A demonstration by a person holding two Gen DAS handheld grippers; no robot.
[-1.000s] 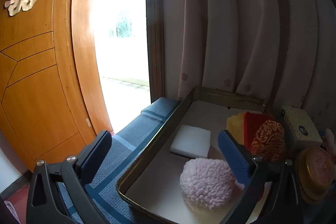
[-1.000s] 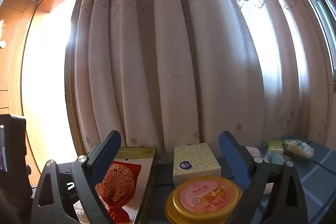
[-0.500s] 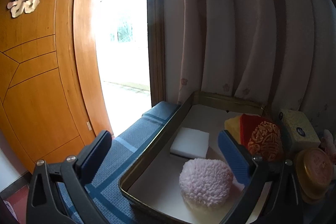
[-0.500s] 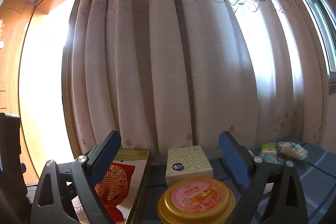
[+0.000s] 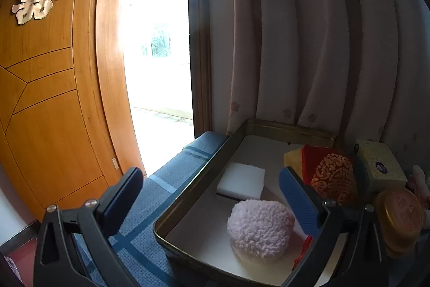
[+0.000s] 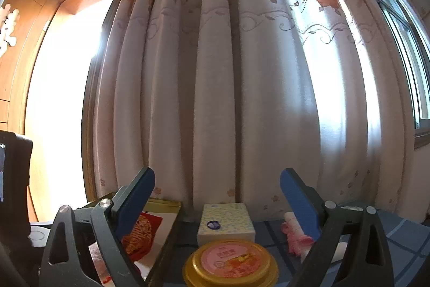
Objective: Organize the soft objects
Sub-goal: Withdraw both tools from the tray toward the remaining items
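Left view, left to right: wooden door (image 5: 48, 88) with a paper cutout, bright doorway, then pale curtain (image 5: 309, 45). Left gripper (image 5: 211, 188) spread wide, holding nothing, hovering over the near left edge of the tray (image 5: 193, 187); its left finger is over the blue cloth (image 5: 166, 179), right finger over the tray. Inside the tray: white sponge (image 5: 241, 180) flat mid-floor, pink fluffy ball (image 5: 259, 227) nearer the camera, yellow sponge (image 5: 291, 159) and red pouch (image 5: 332, 174) at the right side, touching. Outside the tray on the right: tissue pack (image 5: 380, 166), gold-lidded tub (image 5: 400, 217).

Right view: right gripper (image 6: 216, 191) also wide, empty, raised above the table. Red pouch (image 6: 139, 233) sits behind its left finger, tissue pack (image 6: 225, 221) and tub (image 6: 231, 261) between the fingers, pink cloth (image 6: 294, 236) behind the right finger.
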